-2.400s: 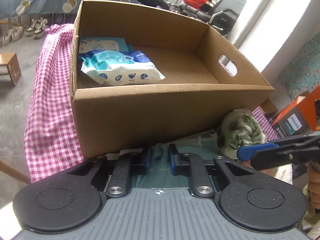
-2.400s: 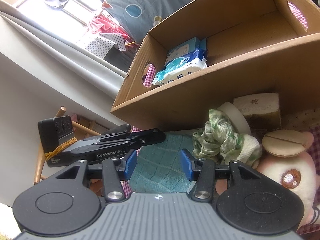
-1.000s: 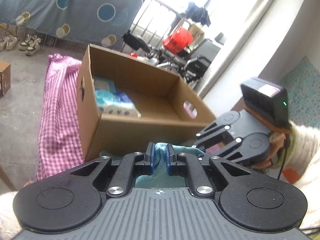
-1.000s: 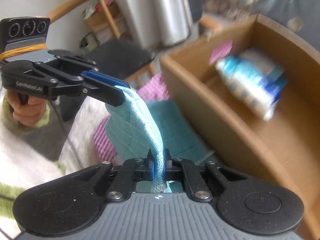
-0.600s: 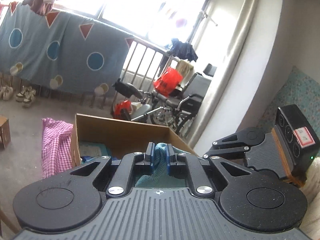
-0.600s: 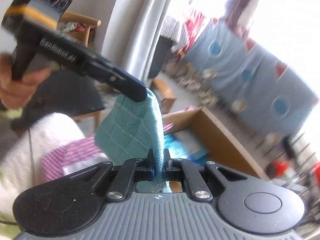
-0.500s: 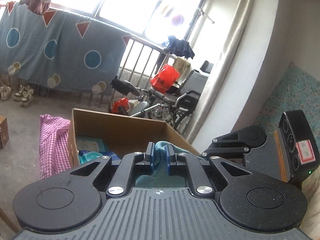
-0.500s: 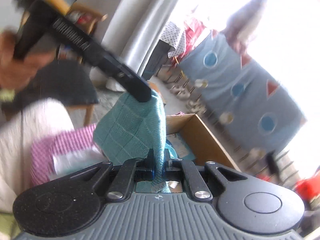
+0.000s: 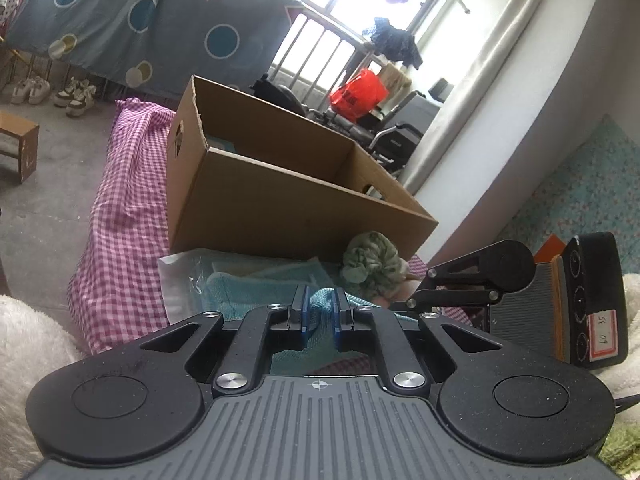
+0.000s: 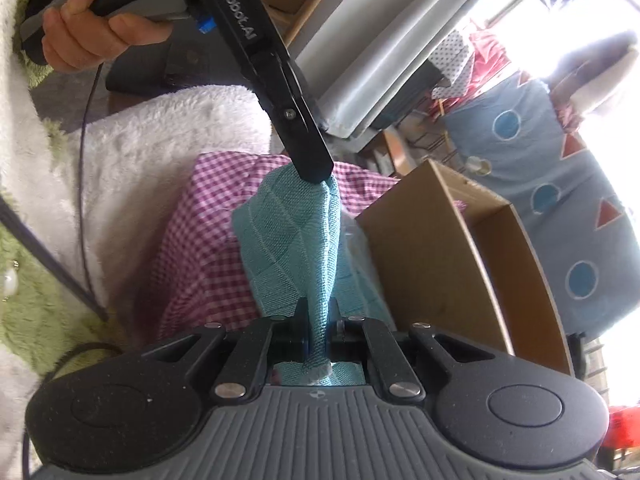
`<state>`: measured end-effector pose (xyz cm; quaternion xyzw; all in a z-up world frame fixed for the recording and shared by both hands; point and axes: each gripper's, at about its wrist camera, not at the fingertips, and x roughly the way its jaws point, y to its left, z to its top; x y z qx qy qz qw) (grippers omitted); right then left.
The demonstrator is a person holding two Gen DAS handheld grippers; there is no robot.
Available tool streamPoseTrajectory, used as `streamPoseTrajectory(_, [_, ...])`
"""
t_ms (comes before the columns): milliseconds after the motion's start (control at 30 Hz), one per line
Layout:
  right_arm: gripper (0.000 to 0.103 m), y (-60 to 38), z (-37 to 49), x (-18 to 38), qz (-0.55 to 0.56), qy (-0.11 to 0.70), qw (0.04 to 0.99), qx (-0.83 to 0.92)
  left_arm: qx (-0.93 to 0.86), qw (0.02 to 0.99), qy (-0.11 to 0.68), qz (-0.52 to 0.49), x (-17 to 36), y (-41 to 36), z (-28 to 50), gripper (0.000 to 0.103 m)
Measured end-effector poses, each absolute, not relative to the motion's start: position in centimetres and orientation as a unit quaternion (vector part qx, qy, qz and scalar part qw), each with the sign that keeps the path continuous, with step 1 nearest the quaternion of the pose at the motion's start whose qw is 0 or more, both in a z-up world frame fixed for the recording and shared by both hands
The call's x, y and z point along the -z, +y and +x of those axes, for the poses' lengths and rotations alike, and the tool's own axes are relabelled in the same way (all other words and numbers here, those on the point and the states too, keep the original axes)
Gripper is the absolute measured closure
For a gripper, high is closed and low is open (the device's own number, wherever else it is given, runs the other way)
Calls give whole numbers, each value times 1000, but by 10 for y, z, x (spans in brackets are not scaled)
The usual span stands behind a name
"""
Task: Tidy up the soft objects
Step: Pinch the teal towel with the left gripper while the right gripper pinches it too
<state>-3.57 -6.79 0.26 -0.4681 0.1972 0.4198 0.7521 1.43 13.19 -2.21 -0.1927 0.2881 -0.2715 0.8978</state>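
Looked like a lived-in home: shoes (image 9: 52, 94) lined up on a concrete floor, patterned sheet (image 9: 132, 20) hung before a barred window (image 9: 320, 52), wheelchair (image 9: 384, 136) parked by the curtain (image 9: 480, 76), checked cloth (image 9: 128, 200) under a cardboard box (image 9: 280, 208).

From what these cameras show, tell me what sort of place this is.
Most likely a lived-in home, a room beside a window. Shoes line the floor, a patterned sheet hangs by the window bars, and a wheelchair is parked behind the cardboard box.
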Motion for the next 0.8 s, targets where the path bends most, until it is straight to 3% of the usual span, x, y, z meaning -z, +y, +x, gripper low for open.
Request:
streamPoseTrajectory(500, [96,-73,68,-20,-319,395,717,-478,234,897,292,-235,11,156,48,87])
streamPoseTrajectory(667, [96,-63,92,-23,-329,412,687,-499,235,901,293,-218,3,157,48,50])
streamPoseTrajectory(800, [96,-52,101,-20,-356,406,664,-516,243,898,317,-185,5,147,50,38])
